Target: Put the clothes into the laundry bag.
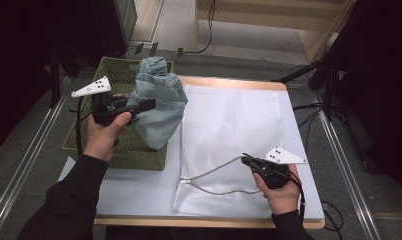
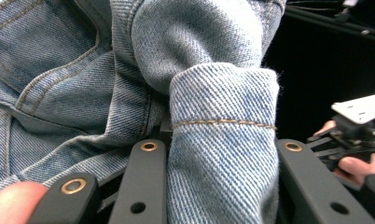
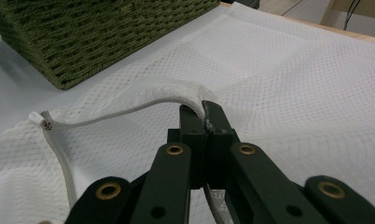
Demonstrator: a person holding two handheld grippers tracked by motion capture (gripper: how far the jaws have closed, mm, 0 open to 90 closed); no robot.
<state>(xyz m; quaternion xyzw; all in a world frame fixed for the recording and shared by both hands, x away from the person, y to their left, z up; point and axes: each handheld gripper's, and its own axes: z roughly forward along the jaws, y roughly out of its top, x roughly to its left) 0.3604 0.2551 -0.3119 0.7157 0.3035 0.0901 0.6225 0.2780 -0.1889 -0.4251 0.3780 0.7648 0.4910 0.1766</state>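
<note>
A: Left gripper [image 1: 148,105] fingers [image 2: 143,186] pinching a rolled fold of the faded blue denim garment [image 1: 159,102], which hangs above the green woven basket [image 1: 116,147], drooping toward the desk [image 1: 139,192].

B: Handling?

A: Soft, floppy, fairly heavy; thick hem or seam grips best.

B: Right side?

A: Right gripper [image 1: 245,159] fingers [image 3: 218,121] pressed together on the zipper edge of the white mesh laundry bag [image 1: 229,130], lifting the mouth. Light, limp, snaggy. How wide the mouth gapes is hard to tell.

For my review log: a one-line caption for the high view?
Left gripper lifts denim garment above basket; right gripper holds mesh bag open.
</note>
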